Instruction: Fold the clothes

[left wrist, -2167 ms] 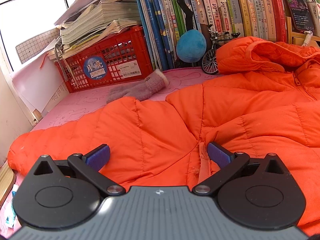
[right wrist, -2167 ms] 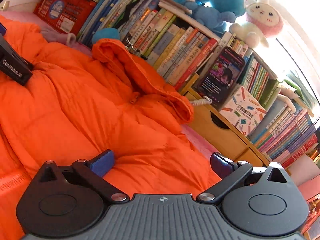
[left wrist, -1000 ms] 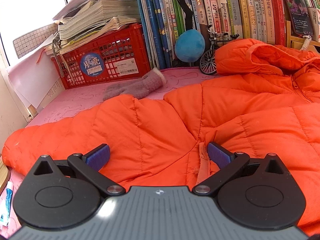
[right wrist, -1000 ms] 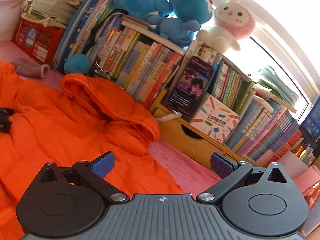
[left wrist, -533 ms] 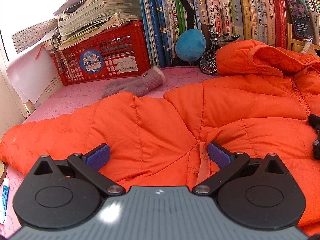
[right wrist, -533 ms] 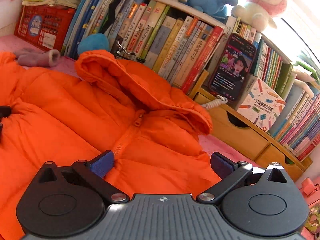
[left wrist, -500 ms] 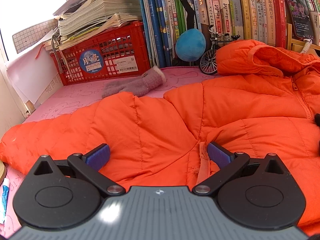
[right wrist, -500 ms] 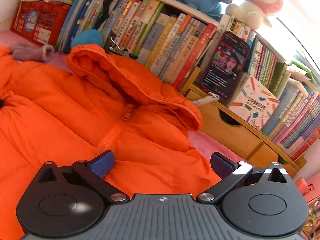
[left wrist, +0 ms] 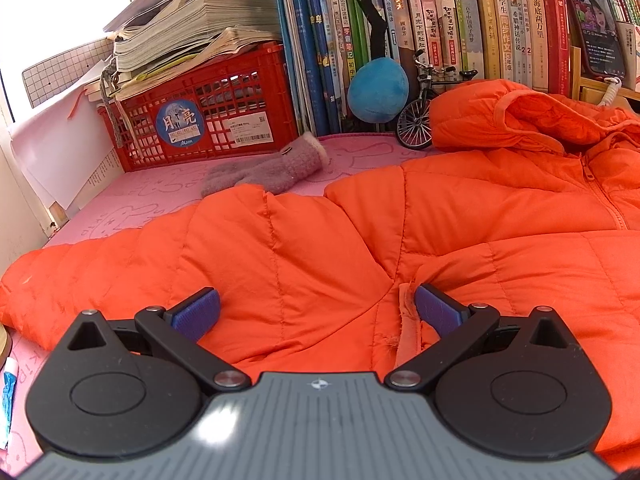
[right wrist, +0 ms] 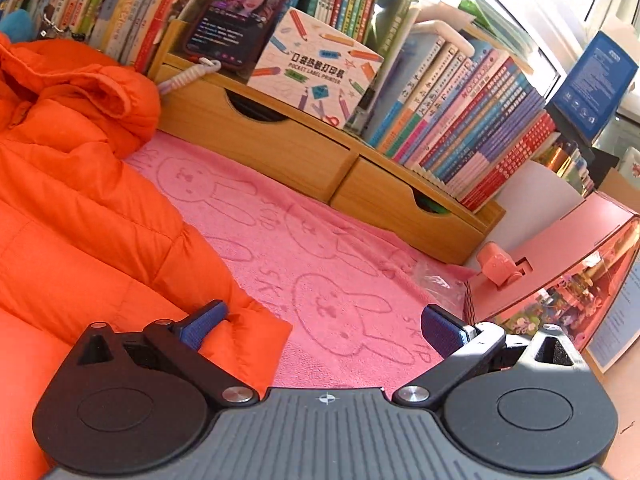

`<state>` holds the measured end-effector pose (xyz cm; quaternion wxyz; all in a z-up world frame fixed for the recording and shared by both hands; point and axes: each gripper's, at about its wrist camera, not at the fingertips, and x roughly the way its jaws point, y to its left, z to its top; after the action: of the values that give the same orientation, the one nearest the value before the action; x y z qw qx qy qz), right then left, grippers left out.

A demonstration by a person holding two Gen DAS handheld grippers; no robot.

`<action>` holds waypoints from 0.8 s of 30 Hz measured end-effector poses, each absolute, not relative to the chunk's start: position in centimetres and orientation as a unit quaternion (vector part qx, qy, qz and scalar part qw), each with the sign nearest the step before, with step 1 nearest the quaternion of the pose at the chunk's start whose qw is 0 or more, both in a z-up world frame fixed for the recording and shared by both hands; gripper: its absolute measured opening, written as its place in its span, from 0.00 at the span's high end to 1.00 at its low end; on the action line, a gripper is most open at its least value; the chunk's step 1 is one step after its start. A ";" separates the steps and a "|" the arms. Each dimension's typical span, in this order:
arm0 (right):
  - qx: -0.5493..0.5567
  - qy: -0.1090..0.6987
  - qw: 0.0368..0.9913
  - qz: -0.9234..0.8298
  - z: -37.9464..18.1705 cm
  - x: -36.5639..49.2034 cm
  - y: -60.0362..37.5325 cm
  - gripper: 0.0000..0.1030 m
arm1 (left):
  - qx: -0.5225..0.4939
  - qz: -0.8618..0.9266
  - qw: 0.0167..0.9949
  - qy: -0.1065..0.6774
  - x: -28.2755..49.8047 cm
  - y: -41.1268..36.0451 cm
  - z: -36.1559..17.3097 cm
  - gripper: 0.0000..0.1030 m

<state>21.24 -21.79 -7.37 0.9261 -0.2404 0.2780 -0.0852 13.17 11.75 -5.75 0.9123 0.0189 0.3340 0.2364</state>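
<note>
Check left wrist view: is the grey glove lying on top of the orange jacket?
No. The grey glove lies on the pink mat just behind the orange jacket, in front of the red crate.

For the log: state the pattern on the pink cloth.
Outlined rabbits on the pink cloth; clearest in the right wrist view.
</note>
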 end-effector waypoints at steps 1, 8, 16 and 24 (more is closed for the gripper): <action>-0.238 0.281 0.925 -0.090 -7.4 21.2 -22.2 0.00 | 0.019 0.236 0.912 0.334 13.2 11.7 -5.7 0.00; -0.296 0.278 0.899 -0.166 -7.0 21.1 -23.5 0.00 | 0.019 0.237 0.912 0.334 13.2 11.7 -5.8 0.00; -0.265 0.187 0.939 -0.112 -2.6 15.7 -22.1 0.01 | 0.018 0.237 0.912 0.334 13.2 11.8 -5.7 0.00; -0.262 0.155 0.948 0.094 -1.0 8.6 -12.3 0.00 | 0.017 0.237 0.912 0.334 13.2 11.8 -5.7 0.00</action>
<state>8.60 -12.33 -1.02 0.9479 -0.2620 0.1546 0.0942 13.22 11.79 -5.70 0.9122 0.0174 0.3341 0.2366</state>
